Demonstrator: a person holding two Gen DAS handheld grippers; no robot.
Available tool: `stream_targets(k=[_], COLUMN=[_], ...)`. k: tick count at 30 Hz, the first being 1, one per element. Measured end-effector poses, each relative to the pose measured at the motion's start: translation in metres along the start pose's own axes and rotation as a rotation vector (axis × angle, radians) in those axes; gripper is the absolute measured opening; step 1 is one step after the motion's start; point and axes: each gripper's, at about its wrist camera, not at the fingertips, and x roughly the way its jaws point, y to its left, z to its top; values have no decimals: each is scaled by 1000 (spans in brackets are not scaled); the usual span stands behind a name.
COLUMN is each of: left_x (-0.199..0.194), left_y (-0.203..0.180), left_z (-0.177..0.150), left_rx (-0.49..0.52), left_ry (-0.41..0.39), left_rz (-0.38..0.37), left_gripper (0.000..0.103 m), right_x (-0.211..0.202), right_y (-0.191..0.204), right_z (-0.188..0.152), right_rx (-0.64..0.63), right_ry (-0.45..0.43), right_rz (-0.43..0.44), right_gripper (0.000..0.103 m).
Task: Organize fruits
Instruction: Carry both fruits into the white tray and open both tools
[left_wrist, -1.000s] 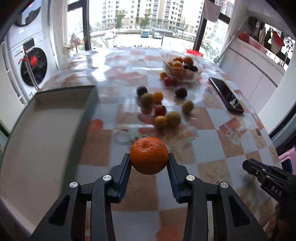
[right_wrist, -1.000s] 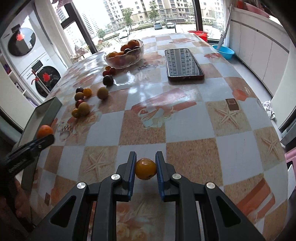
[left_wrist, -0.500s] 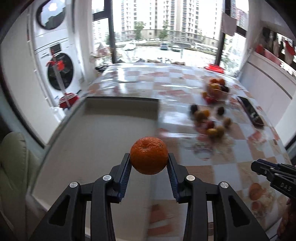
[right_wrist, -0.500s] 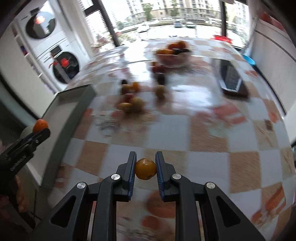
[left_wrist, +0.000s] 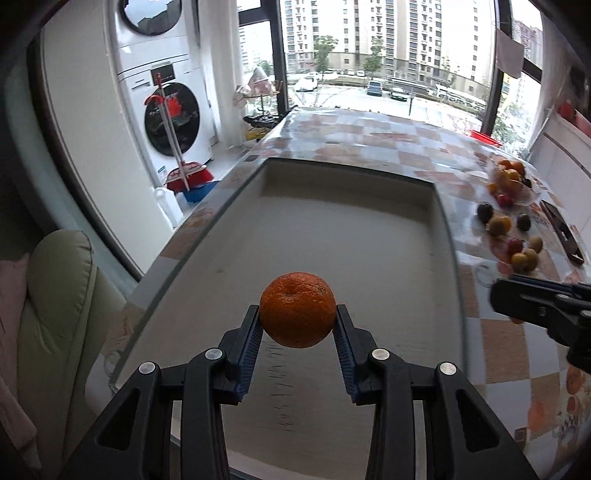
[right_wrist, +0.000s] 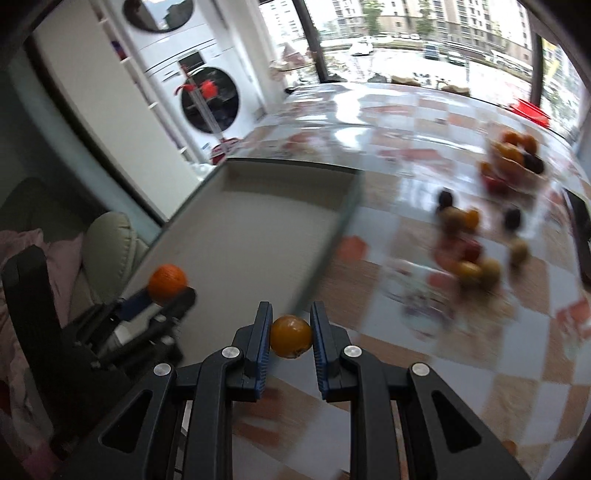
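At the far left of the left wrist view a pale green cushioned seat stands below the desk edge; behind it is a stacked white washer and dryer, with a red broom leaning against the lower door; further right a tall window shows apartment blocks and parked cars. The desk carries a glossy cloth of orange and white squares; on its left part lies a shallow grey tray with low walls, and its floor is bare. The left gripper hangs over the near part of this tray and pinches a mandarin between its blue pads, clear of the tray floor. To the right of the tray, loose small fruits in yellow, red and dark purple lie on the cloth; behind them stands a clear bowl of fruit; a dark phone lies just beside them near the right edge. The right gripper is pressed on a small yellow-orange fruit; in its own view it hangs over the cloth just beside the tray's near right corner; this view is blurred, so finer details I cannot tell.
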Motion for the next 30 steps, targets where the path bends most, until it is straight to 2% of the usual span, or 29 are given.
stream_targets(k=[7, 9, 10, 11, 12, 13, 14, 17, 19, 23, 25, 30], left_x=[16, 20, 21, 21, 19, 17, 14, 11, 10, -1, -9, -28], left_y=[17, 18, 17, 15, 14, 15, 15, 14, 11, -1, -12, -49], left_z=[-4, -5, -6, -6, -8, -8, -9, -6, -5, -4, -5, -6], left_rx=[-31, -13, -3, 5, 12, 8, -3, -2, 11, 33, 56, 168], left_ry=[38, 50, 49, 45, 34, 18, -3, -9, 1, -20, -34, -77], left_rz=[34, 44, 49, 55, 66, 75, 83, 79, 76, 36, -2, -87], left_gripper=[40, 42, 49, 65, 77, 96, 102, 102, 102, 102, 102, 102], right_x=[37, 44, 44, 42, 37, 34, 27, 15, 9, -1, -3, -12], right_y=[23, 25, 26, 26, 26, 29, 30, 30, 25, -2, -21, -79], right_z=[5, 2, 3, 3, 3, 4, 5, 6, 7, 0, -6, -24], right_rx=[-17, -26, -27, -27, -28, -34, -52, -83, -81, -61, -29, 113], right_ry=[85, 110, 110, 102, 81, 72, 55, 9, -15, -54, -47, -12], right_rz=[73, 57, 54, 56, 79, 70, 43, 1, -42, -194, -254, -309], right_gripper=[25, 35, 54, 67, 76, 77, 83, 86, 91, 103, 103, 103])
